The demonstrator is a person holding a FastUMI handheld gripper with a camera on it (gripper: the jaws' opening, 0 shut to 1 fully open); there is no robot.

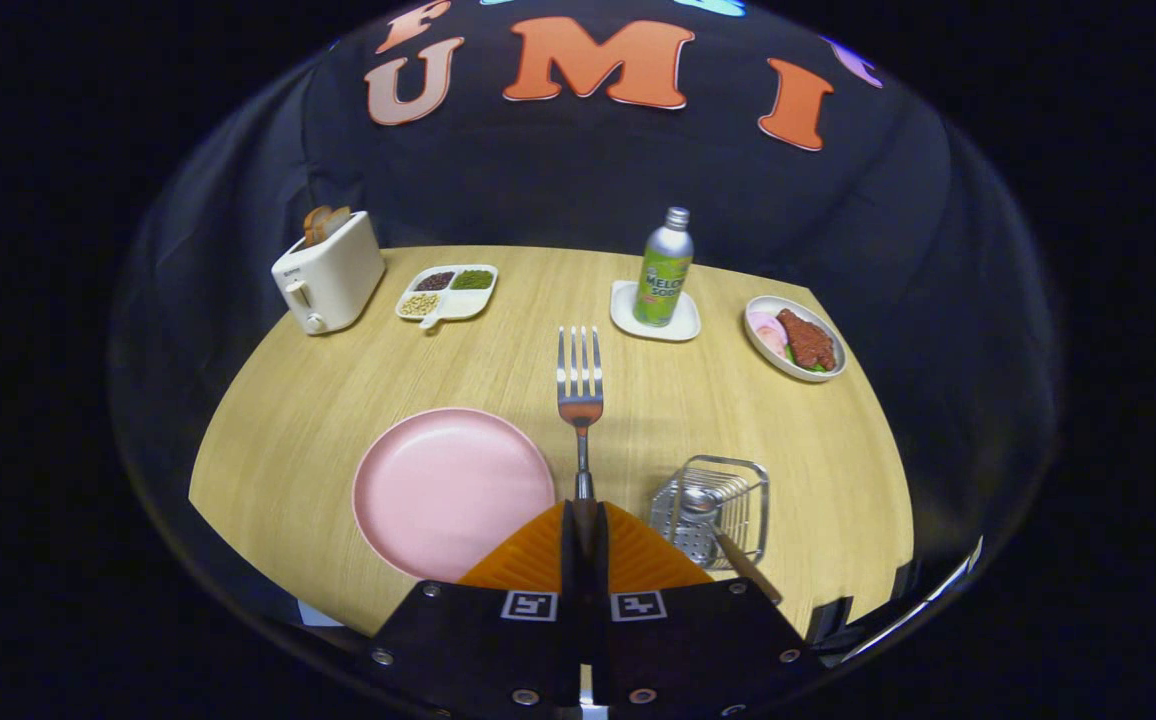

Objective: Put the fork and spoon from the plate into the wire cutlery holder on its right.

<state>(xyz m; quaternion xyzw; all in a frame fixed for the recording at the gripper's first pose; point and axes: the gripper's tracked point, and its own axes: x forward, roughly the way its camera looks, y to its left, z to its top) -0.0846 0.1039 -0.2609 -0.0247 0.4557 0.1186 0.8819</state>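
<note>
My gripper (583,520) clamps the fork (579,395) by its handle, tines up at frame centre; pink plate (448,490) lower left, wire cutlery holder (728,500) holding the spoon (698,503) lower right.

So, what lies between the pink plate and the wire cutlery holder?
In the gripper view, the gripper, shut on the fork, stands between the pink plate and the wire cutlery holder, which holds a spoon.

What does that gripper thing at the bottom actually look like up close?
The gripper has two wedge-shaped fingers with ribbed faces, mounted on dark, flat angular plates. Each plate carries a small square black-and-white marker near the middle, and round silver screws dot the plates' edges.
</note>
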